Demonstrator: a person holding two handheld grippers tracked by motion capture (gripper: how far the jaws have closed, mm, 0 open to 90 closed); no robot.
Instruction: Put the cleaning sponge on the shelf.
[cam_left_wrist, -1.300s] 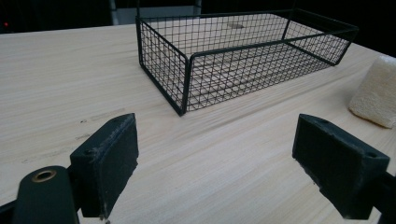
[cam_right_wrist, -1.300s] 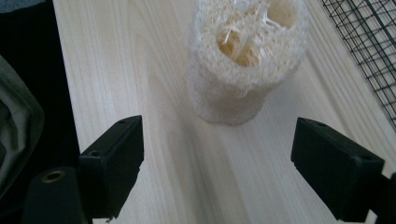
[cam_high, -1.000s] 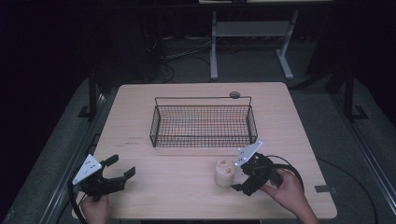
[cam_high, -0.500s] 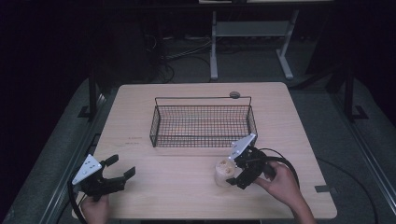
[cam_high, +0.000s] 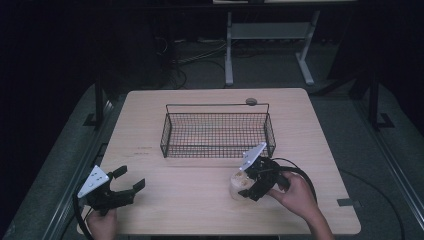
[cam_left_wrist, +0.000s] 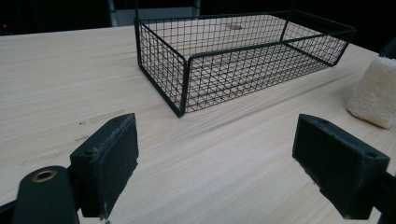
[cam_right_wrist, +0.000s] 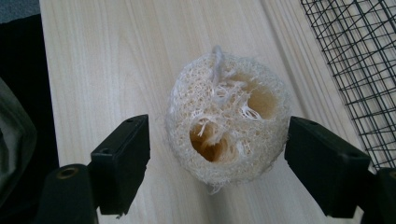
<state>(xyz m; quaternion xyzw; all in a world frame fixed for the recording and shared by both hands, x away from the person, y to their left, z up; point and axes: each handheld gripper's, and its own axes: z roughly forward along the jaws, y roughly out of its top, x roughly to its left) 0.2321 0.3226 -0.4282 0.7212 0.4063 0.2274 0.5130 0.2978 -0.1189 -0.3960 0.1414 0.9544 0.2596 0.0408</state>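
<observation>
Pale loofah sponge (cam_right_wrist: 227, 120) is seen between the right tool's (cam_high: 251, 184) jaws, standing on end on the desk (cam_high: 190, 200), hollow core facing the right gripper view. Jaws have just been closing; the right pad looks to be at the sponge's edge, a small gap is visible at the left pad, so firm clamping is not confirmed. Judged step: grasp in progress, ahead of a lift.

Right tool is angled down onto the sponge from the near right, held by the right hand (cam_high: 294, 192); cable is looped behind it. Approach from above suits the sponge's upright stance and leaves the sides free for the pads.

Left tool (cam_high: 122, 189) is parked at the near left corner of the desk, jaws wide apart, nothing between them, pointed toward the middle of the desk. Left hand (cam_high: 102, 223) is held low at the desk edge. Likely kept clear as standby.

Farther off, a black wire basket (cam_high: 218, 134) sits mid-desk, nothing in it, just beyond the sponge; probable drop target, given how near it is. A small dark round object (cam_high: 251, 101) lies on the desk behind the basket; what it is cannot be told.
</observation>
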